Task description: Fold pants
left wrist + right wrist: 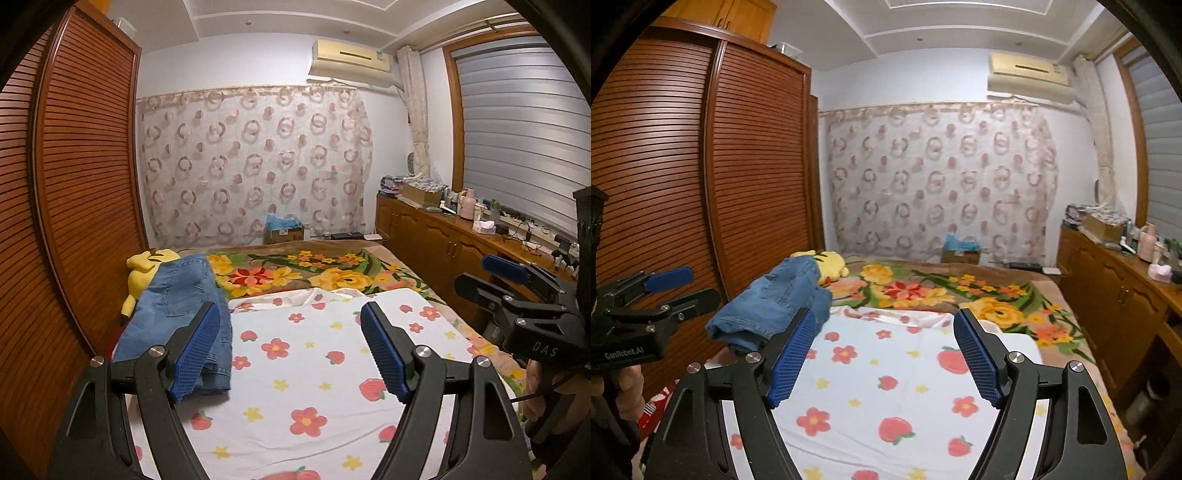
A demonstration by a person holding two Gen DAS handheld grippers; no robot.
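The folded blue denim pants [181, 306] lie at the left edge of the bed, on the white sheet printed with flowers and strawberries [306, 373], their far end resting against a yellow plush toy [147, 266] beside the slatted brown wooden wardrobe [81, 177]. The left gripper [291, 350] hovers above the sheet with its blue-padded jaws spread wide, holding nothing. The right gripper [886, 354] hangs alongside it, its jaws likewise wide apart and empty, clear of the pants.
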